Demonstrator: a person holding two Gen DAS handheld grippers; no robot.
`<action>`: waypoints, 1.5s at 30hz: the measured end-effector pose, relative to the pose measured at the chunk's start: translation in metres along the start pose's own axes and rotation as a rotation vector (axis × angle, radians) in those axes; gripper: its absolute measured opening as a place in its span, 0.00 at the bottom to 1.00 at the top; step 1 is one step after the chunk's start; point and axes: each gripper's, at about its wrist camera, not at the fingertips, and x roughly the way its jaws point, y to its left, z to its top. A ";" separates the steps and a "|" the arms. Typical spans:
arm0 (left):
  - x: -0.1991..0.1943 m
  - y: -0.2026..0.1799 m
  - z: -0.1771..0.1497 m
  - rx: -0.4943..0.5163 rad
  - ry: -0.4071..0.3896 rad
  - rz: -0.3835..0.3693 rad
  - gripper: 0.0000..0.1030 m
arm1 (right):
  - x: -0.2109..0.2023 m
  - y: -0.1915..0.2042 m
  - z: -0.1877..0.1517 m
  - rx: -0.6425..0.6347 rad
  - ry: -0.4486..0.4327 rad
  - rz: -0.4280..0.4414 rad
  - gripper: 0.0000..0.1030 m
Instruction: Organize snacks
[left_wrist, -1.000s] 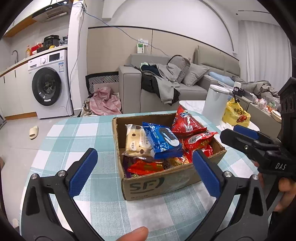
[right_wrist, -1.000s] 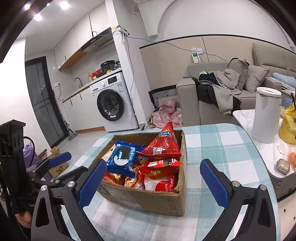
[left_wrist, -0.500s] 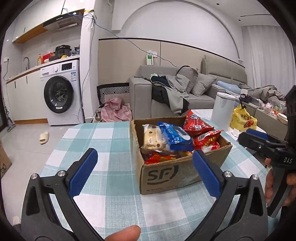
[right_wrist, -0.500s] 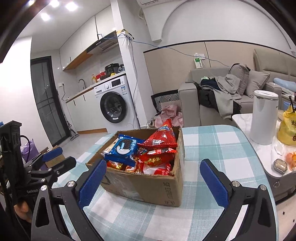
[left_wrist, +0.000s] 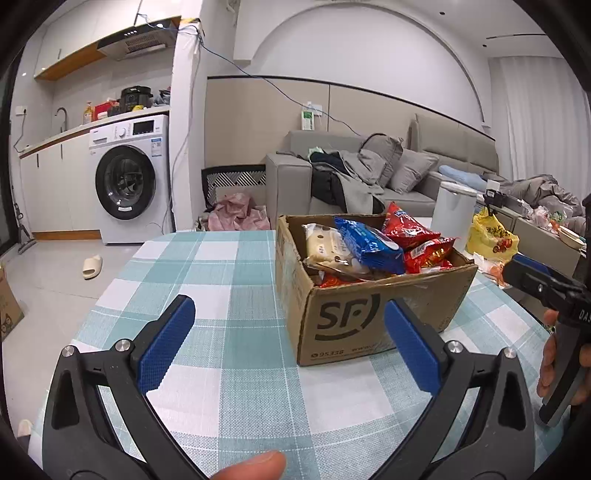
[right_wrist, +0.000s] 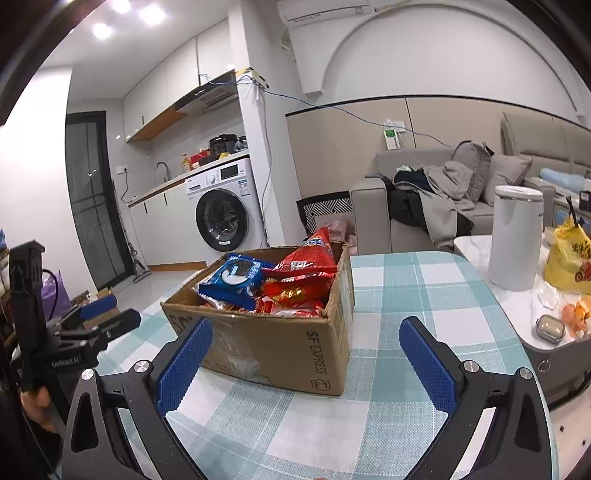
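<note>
Left wrist view: left gripper (left_wrist: 289, 348) spread wide, empty, cardboard box (left_wrist: 373, 317) of snacks just beyond its right finger; right gripper (right_wrist: 306, 360) likewise spread.

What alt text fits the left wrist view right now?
An open cardboard box of snack packets sits on a checked tablecloth, just beyond the open, empty left gripper. The right gripper shows at the right edge.

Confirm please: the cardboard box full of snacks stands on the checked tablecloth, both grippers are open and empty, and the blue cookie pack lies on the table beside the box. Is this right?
One detail is wrong. The blue cookie pack lies inside the cardboard box, on top of the other snacks, as the right wrist view shows. The box does stand on the checked tablecloth, and the left gripper and right gripper are open and empty.
</note>
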 end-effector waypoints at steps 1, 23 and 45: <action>0.000 0.001 -0.001 -0.001 -0.009 0.003 0.99 | 0.000 0.001 -0.002 -0.007 0.000 -0.002 1.00; 0.000 0.006 -0.018 -0.015 -0.041 0.007 0.99 | -0.005 0.017 -0.015 -0.104 -0.052 -0.025 1.00; 0.002 0.008 -0.016 -0.026 -0.033 0.013 0.99 | -0.003 0.019 -0.018 -0.123 -0.052 -0.028 1.00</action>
